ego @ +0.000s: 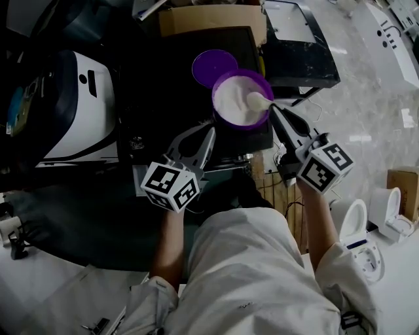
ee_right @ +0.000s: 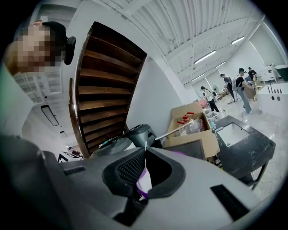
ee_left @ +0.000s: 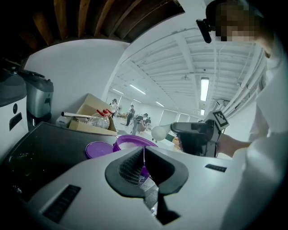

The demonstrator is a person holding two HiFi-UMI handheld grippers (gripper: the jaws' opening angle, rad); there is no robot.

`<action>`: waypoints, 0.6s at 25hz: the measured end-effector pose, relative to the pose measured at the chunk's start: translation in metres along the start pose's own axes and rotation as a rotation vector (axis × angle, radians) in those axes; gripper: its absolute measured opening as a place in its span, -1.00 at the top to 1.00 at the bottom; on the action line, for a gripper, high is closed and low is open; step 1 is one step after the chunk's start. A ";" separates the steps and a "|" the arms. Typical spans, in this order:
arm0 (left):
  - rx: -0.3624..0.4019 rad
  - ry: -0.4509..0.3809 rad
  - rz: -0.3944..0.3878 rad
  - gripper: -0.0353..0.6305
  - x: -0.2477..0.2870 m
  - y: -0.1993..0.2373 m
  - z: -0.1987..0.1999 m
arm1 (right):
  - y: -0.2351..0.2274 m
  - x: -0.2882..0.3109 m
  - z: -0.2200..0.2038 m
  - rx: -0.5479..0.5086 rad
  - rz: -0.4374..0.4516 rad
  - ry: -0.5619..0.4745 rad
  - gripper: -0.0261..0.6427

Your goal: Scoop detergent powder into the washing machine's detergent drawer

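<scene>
A purple tub (ego: 241, 99) of white powder stands on a dark counter (ego: 157, 85), its purple lid (ego: 213, 65) lying just behind it. My right gripper (ego: 273, 109) is shut on the handle of a white scoop (ego: 257, 101), whose bowl sits over the powder at the tub's right side. In the left gripper view the scoop (ee_left: 160, 131) hovers above the tub (ee_left: 130, 143). My left gripper (ego: 211, 133) is at the tub's near-left edge, its jaws closed with the purple wall showing between them. No detergent drawer shows.
A white and dark appliance (ego: 82, 108) stands on the counter's left. A cardboard box (ego: 211, 19) with bottles (ee_left: 96, 119) is behind the tub. A black sink unit (ego: 301, 49) lies back right, and white toilets (ego: 357, 226) are on the floor at right.
</scene>
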State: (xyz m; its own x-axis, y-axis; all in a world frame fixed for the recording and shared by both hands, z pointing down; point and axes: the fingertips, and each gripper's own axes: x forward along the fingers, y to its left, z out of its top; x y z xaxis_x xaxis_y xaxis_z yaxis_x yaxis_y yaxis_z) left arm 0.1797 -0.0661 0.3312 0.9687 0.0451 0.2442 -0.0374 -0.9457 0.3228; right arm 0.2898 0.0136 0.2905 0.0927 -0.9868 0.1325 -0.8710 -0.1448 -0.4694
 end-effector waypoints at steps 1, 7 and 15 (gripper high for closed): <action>-0.004 0.002 0.006 0.83 0.001 0.002 0.000 | -0.002 0.003 -0.001 -0.004 0.001 0.012 0.89; -0.020 0.012 0.028 0.83 0.008 0.009 -0.005 | -0.016 0.017 -0.007 -0.023 0.000 0.077 0.89; -0.046 0.028 0.041 0.83 0.016 0.018 -0.013 | -0.025 0.031 -0.016 -0.057 -0.007 0.149 0.89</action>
State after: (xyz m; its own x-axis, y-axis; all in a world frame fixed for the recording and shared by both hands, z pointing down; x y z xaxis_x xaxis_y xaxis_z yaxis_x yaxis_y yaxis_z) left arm 0.1918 -0.0782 0.3526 0.9589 0.0164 0.2832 -0.0885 -0.9313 0.3534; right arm 0.3067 -0.0121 0.3200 0.0299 -0.9636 0.2657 -0.8968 -0.1433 -0.4187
